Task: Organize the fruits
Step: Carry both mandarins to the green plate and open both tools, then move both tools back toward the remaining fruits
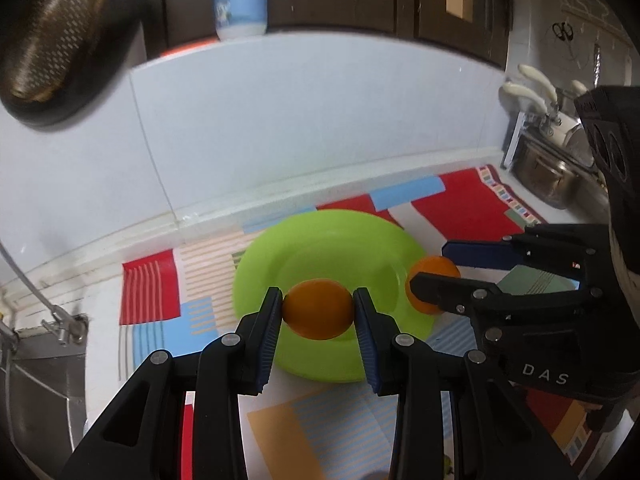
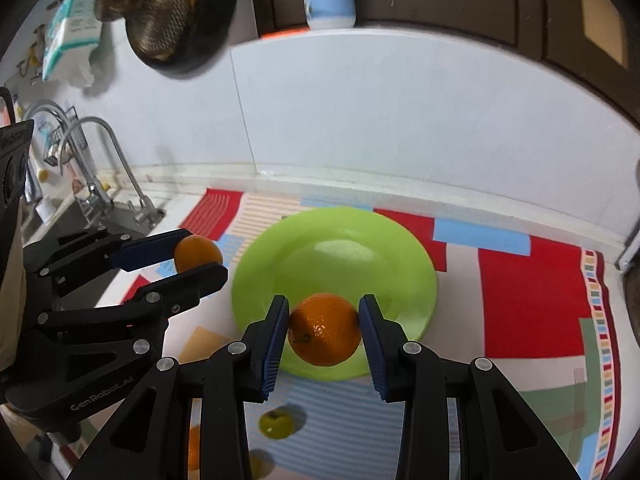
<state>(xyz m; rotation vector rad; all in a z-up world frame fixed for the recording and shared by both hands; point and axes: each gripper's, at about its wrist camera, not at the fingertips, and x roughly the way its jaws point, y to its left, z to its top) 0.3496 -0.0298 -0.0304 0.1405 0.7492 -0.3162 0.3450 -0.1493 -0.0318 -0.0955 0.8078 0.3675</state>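
A lime green plate [image 1: 320,240] [image 2: 384,240] lies empty on a patterned mat. My left gripper [image 1: 318,312] is shut on an orange [image 1: 319,309] and holds it above the plate's near edge. It also shows in the right wrist view [image 2: 188,256], with its orange [image 2: 199,251] left of the plate. My right gripper [image 2: 323,330] is shut on a second orange [image 2: 325,330] over the plate's near rim. In the left wrist view it [image 1: 434,270] reaches in from the right with its orange [image 1: 430,286].
A green fruit [image 2: 276,424] and another orange [image 2: 194,448] lie on the mat [image 2: 532,304] below my right gripper. A sink with faucets [image 2: 96,168] is at the left. A tiled wall [image 1: 300,128] runs behind the plate.
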